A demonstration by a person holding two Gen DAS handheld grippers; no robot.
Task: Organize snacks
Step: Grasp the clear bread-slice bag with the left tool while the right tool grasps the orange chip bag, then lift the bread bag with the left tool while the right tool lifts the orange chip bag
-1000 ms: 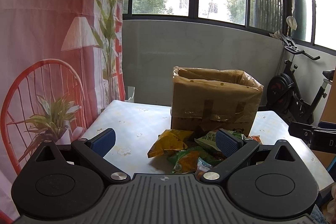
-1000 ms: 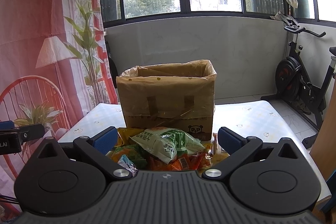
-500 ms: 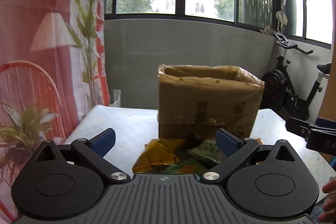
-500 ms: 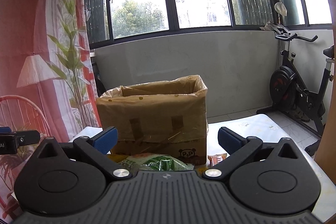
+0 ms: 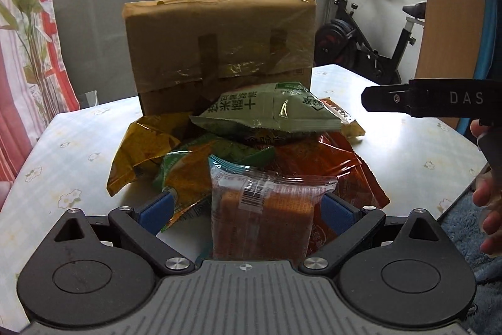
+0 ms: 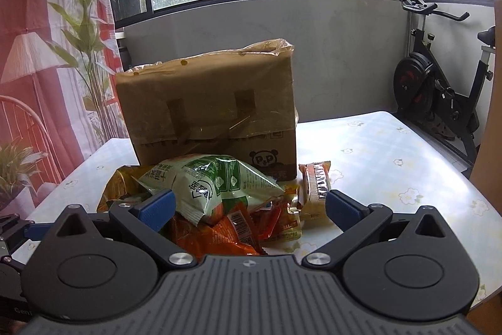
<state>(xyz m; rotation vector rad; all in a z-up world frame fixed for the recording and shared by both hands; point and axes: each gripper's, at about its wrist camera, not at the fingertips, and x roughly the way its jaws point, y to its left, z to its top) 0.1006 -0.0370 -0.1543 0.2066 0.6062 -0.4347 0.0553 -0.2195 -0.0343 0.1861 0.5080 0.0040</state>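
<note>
A pile of snack packets lies on the table in front of a tall brown cardboard box [image 5: 219, 46], which also shows in the right wrist view [image 6: 207, 109]. A pale green packet [image 5: 269, 112] tops the pile and appears in the right wrist view too [image 6: 213, 184]. My left gripper [image 5: 248, 209] is open, its blue pads either side of a clear packet of orange wafers [image 5: 263, 218] at the pile's near edge. My right gripper [image 6: 248, 208] is open and empty, low over the pile. A small bar packet [image 6: 317, 181] lies to the right of the pile.
The table [image 6: 392, 153] has a pale flowered cloth. An exercise bike [image 6: 439, 90] stands to the right beyond it. A red printed curtain [image 6: 47, 52] hangs on the left. The right gripper's body [image 5: 423, 99] reaches in from the right of the left wrist view.
Both grippers have dropped from looking over the box down to the snack pile. The left gripper now straddles the clear wafer packet. Both stay open.
</note>
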